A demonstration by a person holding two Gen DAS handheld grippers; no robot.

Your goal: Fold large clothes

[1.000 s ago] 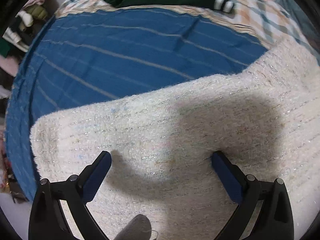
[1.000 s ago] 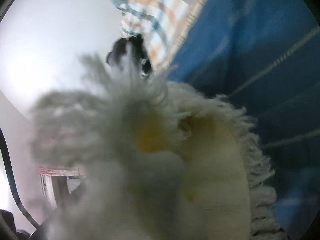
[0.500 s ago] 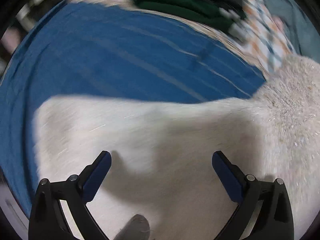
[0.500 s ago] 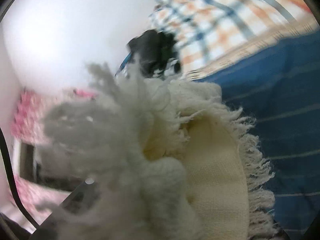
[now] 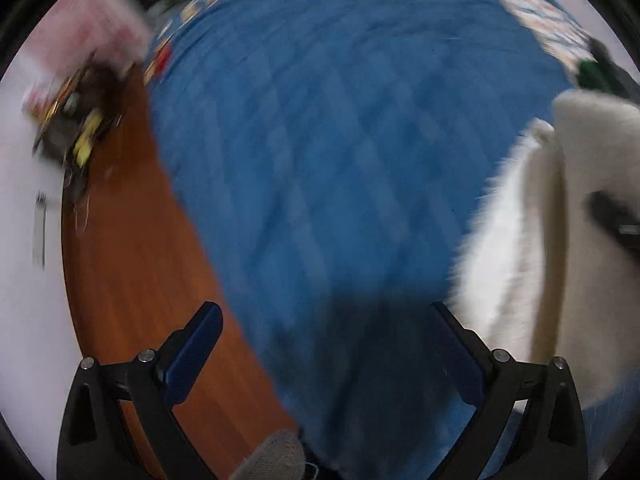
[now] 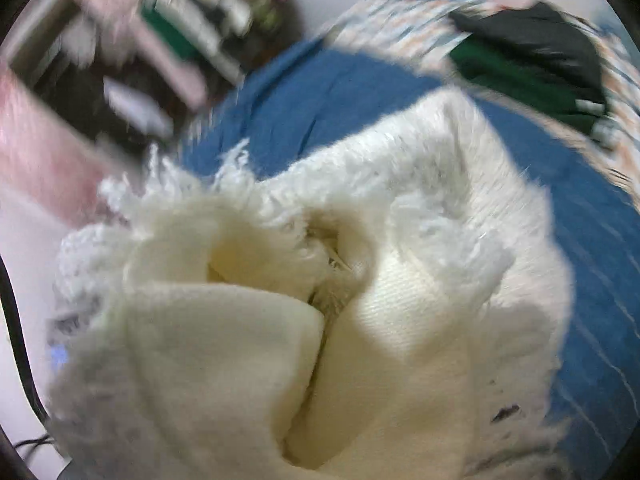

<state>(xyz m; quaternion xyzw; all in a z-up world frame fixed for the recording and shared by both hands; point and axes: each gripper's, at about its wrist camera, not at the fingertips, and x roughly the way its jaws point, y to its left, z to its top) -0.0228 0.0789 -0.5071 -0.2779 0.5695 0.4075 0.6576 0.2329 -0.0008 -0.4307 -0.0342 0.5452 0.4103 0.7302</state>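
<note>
A fluffy cream-white garment with a fringed edge fills the right wrist view, bunched close to the lens and hanging over the blue striped bedspread. It hides my right gripper's fingers; the cloth appears gripped there. In the left wrist view the same garment hangs at the right edge, with a dark gripper part against it. My left gripper is open and empty, over the blue bedspread near its left edge.
Brown wooden floor lies left of the bed, with blurred clutter beyond. A dark green and black folded garment lies on a checked sheet at the far side. Shelves and pink items stand beyond.
My left gripper has swung left off the white garment and now looks at bare bedspread and floor. The right gripper has lifted and turned with the bunched garment.
</note>
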